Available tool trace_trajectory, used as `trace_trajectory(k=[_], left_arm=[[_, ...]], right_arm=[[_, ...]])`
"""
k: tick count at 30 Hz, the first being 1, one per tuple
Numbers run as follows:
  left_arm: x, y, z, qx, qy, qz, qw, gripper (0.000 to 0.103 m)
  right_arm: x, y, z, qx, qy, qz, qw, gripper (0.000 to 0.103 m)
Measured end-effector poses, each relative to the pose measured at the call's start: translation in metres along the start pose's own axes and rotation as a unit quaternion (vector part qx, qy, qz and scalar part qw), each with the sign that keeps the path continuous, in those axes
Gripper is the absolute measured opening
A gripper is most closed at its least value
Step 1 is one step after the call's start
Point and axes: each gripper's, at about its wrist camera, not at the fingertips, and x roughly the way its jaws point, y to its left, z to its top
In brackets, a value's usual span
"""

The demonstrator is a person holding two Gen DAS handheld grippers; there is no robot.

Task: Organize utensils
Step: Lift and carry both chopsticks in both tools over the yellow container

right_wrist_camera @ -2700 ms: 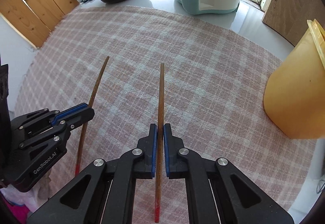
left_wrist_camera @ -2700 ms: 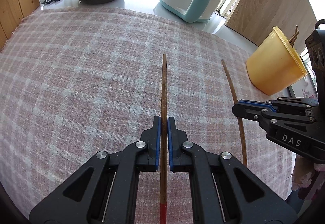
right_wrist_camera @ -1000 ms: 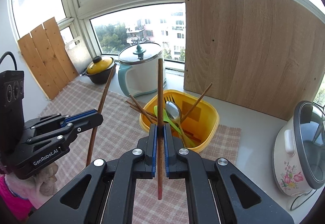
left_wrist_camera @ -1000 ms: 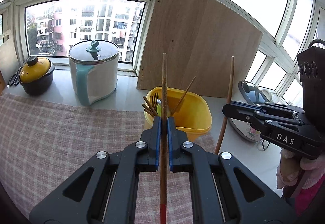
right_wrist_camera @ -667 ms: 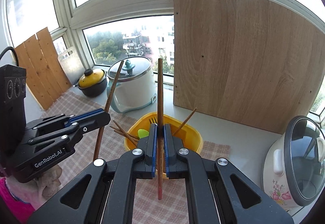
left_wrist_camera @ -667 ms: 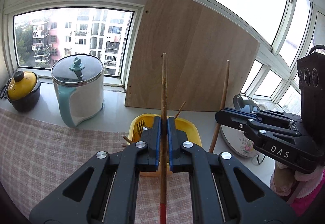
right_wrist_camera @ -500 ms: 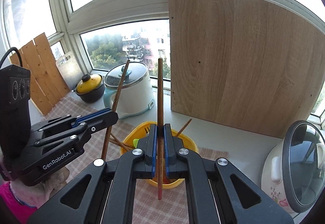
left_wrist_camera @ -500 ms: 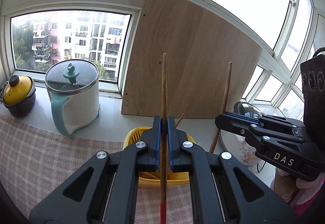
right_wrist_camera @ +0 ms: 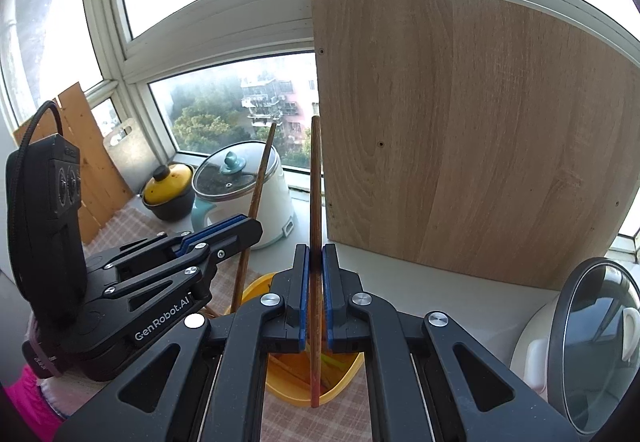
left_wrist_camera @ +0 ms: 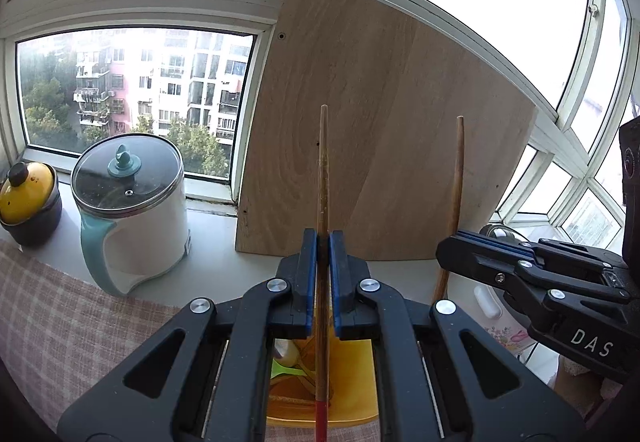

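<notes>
Two chopsticks point(left_wrist_camera: 323, 169), one clamped per gripper point(left_wrist_camera: 323, 242).

Home kitchen windowsill: rice cooker point(right_wrist_camera: 580, 342), clay pot point(left_wrist_camera: 28, 201), checked tablecloth point(left_wrist_camera: 60, 322).

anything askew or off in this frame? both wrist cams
Nothing stands out. The left gripper and right gripper each clamp one chopstick cleanly, red ends down over the yellow utensil bin. The bin sits upright with utensils inside. No spill or damage shows.

Two chopsticks point(left_wrist_camera: 323, 177), one yellow bin point(left_wrist_camera: 362, 382)
</notes>
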Motion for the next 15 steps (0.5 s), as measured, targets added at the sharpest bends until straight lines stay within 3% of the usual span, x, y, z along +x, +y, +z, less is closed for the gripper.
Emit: trace_trajectory(k=[15], left_arm=[[0.022, 0.001, -0.005, -0.001, -0.007, 0.019, 0.9998, 0.004]], right_arm=[[0.024, -0.006, -0.006, -0.018, 0.009, -0.025, 0.999, 0.005]])
